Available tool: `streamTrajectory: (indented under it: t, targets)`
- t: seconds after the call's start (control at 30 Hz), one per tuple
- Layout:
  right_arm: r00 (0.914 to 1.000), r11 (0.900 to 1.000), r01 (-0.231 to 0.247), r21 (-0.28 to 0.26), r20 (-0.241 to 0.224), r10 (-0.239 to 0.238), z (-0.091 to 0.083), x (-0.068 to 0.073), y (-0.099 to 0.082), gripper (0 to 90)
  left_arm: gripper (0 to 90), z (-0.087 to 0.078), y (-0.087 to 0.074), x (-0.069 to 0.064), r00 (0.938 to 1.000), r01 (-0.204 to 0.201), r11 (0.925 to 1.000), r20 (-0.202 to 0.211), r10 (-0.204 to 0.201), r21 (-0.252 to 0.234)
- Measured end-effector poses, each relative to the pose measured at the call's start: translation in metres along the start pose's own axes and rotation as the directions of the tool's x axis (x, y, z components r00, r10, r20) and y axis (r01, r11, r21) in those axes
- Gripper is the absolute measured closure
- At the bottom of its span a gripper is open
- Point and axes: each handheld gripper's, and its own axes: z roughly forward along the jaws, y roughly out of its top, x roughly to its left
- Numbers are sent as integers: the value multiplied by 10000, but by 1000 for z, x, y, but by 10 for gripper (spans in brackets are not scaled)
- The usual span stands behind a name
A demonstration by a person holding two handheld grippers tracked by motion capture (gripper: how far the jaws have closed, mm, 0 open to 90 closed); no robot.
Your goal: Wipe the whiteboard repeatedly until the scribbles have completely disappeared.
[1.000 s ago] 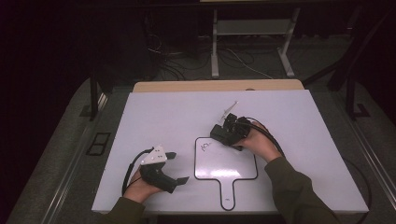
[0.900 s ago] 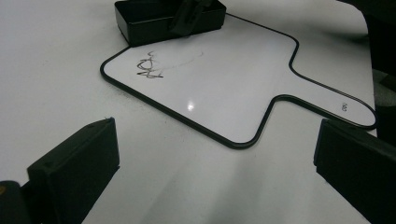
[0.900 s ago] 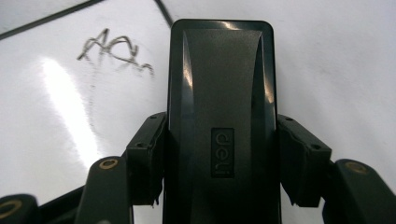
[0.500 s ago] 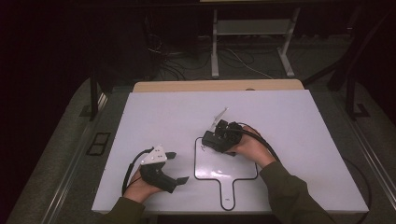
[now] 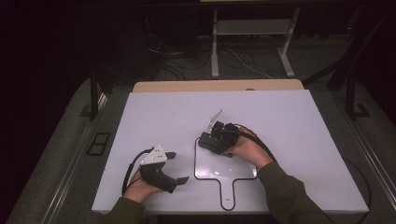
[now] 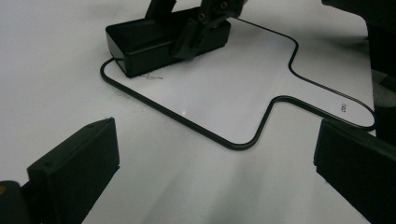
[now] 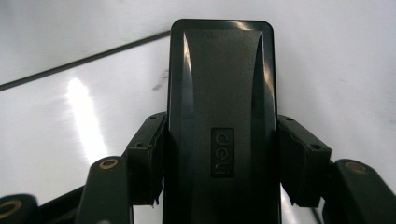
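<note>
1. Right claw (image 5: 211, 140) clamped on a black eraser (image 7: 222, 107), pads pressed against both long sides, as seen in the right gripper view.
2. Eraser lying flat on a small whiteboard (image 5: 224, 165), at the board's far left corner, one end reaching just to the black rim.
3. Faint scribble (image 6: 153, 77) on the board right beside the eraser, caught in the left gripper view.
4. Whiteboard flat on the white desk (image 5: 289, 121), handle pointing toward the person, a small hole near the handle's end.
5. Left claw (image 5: 180, 167) wide apart, nothing between the pads, resting low on the desk just left of the whiteboard, well clear of its rim.
6. Left claw aimed across toward the board, with the eraser and the right claw (image 6: 205, 18) in plain sight ahead.
7. Both sleeves dark green, forearms coming in from the near edge of the desk.
</note>
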Motion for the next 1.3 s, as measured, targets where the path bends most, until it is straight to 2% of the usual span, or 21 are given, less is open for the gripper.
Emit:
streamTrajectory:
  t: [0.17, 0.27, 0.47, 0.53, 0.63, 0.83, 0.97, 1.0, 1.23, 1.3]
  targets:
    - [9996, 9998, -199, 98, 184, 197, 2, -12, 2, 386, 0, 0, 0, -1, 10000, 18, 10000, -6, -18, -14]
    - [9993, 9994, -286, 179, 256, 281, 3, -14, 6, 386, 0, 1, 0, -1, 10000, 2, 10000, -22, -2, 27]
    - [9997, 9997, 194, 148, 159, -196, 5, -2, 12, 386, 0, 1, 0, -1, 10000, -78, 9999, -8, 78, 64]
    - [9997, 9996, 226, 159, -19, -226, 6, 4, 14, 385, 0, 1, 0, -1, 10000, -50, 10000, -25, 50, 22]
    - [9993, 9990, 368, 245, 13, -369, 7, 9, 17, 385, 0, 1, 0, -1, 10000, -97, 9999, -19, 98, 70]
    - [9999, 9996, 86, 281, 87, -88, 9, -2, 20, 385, 0, 1, 0, -1, 10000, -81, 10000, -34, 82, 54]
    - [9996, 9991, 129, 403, 230, -139, 12, -6, 26, 385, 0, 1, 0, 0, 10000, -67, 10000, -28, 68, 46]
    - [9999, 9992, 79, 403, 147, -85, 12, -4, 27, 385, 0, 1, 0, 0, 10000, -62, 10000, -25, 62, 39]
    - [9983, 9977, 571, 352, -170, -566, 12, 16, 31, 385, 0, 1, 0, -1, 10000, -44, 10000, -29, 44, 1]
    - [9972, 9967, 735, 345, -120, -732, 12, 21, 32, 386, 0, 1, 0, -1, 10000, -68, 10000, -28, 69, 52]
